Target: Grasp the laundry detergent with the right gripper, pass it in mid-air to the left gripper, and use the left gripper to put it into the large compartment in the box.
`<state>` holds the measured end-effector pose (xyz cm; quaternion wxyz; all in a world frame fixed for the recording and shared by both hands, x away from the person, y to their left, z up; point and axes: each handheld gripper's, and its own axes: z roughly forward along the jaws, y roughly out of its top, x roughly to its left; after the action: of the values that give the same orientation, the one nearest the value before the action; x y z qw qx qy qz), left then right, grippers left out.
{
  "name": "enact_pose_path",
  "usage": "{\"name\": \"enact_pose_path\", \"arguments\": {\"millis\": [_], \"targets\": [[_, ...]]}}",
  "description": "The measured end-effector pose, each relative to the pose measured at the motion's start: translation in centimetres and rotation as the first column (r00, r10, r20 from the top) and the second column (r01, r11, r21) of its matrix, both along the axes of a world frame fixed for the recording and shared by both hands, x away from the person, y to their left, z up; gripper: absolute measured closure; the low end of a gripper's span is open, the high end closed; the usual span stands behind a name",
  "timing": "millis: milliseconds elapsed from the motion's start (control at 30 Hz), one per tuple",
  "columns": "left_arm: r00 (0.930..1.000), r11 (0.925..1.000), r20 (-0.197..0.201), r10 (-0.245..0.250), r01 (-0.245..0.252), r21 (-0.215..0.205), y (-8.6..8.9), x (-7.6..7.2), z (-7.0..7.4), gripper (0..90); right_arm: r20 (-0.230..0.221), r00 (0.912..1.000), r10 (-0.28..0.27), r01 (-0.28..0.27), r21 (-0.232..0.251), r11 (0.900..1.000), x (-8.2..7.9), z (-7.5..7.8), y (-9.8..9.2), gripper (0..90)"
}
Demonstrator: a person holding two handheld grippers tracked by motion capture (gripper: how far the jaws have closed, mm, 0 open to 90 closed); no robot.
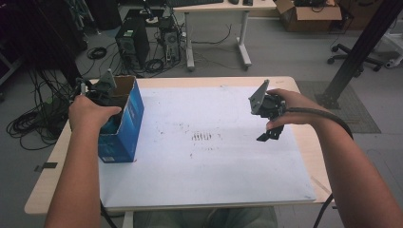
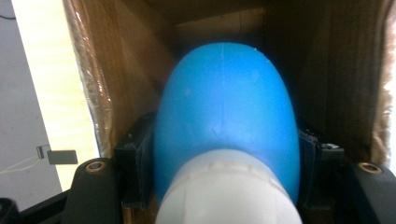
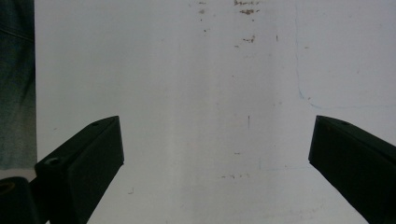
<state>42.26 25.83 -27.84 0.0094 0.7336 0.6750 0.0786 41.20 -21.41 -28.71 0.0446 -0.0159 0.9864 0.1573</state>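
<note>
Lowering the blue-and-white bulb into the blue carton, our left gripper clasps it, release pending; right gripper gapes empty.

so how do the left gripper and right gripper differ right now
The left gripper reaches down into the blue box, while the right gripper hangs over the white mat. The left gripper has a blue and white rounded object between its jaws; the right gripper's jaws stand wide apart with nothing between them. Both have black jaws and are hand-held.
</note>
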Motion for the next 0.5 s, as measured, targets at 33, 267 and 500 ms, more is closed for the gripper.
{"name": "enact_pose_path", "arguments": {"millis": [33,267,500], "targets": [[1.0000,1.0000,-0.001,0.001,-0.001,0.001,-0.03,0.01,-0.02,33.8,0.002,1.0000,0.000,0.000,0.000,1.000,-0.01,0.02,0.00,3.3],[1.0000,1.0000,-0.002,0.004,-0.004,0.002,-0.13,0.05,-0.02,31.3,0.002,1.0000,-0.001,0.001,0.000,1.000,-0.03,-0.08,-0.05,3.3],[1.0000,0.9999,0.001,0.009,-0.009,0.006,-0.22,0.00,0.28,30.0,0.003,1.0000,-0.003,0.003,0.003,1.000,-0.06,-0.13,-0.15,3.3]]}}
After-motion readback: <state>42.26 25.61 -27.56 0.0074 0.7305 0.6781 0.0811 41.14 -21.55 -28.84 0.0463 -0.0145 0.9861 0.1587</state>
